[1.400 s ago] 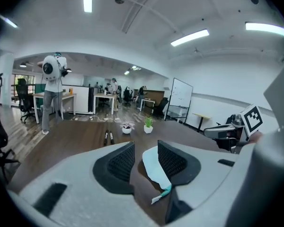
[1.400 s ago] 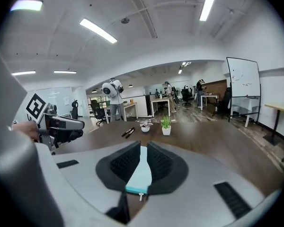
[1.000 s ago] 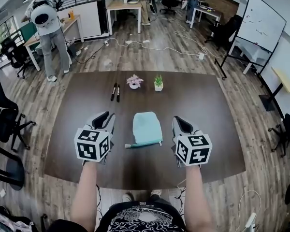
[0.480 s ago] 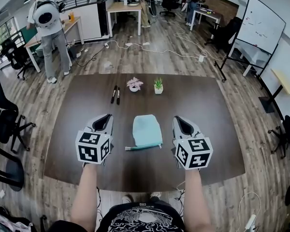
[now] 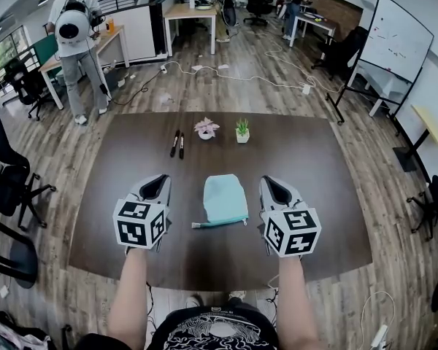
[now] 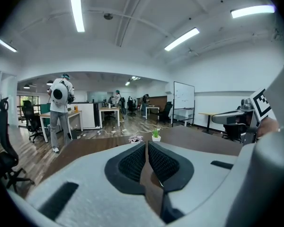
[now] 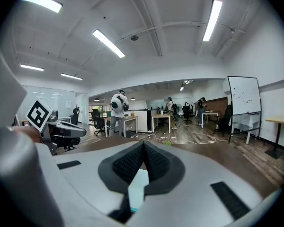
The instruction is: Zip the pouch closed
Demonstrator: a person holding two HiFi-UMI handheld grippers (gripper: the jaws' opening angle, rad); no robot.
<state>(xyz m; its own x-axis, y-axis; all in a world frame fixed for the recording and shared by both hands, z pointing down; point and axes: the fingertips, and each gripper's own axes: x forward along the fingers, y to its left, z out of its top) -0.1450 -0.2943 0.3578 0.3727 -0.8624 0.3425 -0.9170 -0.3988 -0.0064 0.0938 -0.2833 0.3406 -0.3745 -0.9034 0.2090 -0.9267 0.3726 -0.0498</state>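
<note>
Flanking the teal pouch [image 5: 225, 199], the left hand-held gripper [image 5: 153, 187] and the right hand-held gripper [image 5: 274, 189] sit over the near half of the tabletop [image 5: 124, 159]. The pouch lies flat between them, close to the near edge, and neither touches it. Both have their jaws pressed together with nothing between them. A small tab [image 5: 196, 225] sticks out at the pouch's near left corner; how far the zip is run I cannot tell. Zipping looks not yet begun: steadying the pouch, gripping the tab and pulling remain.
</note>
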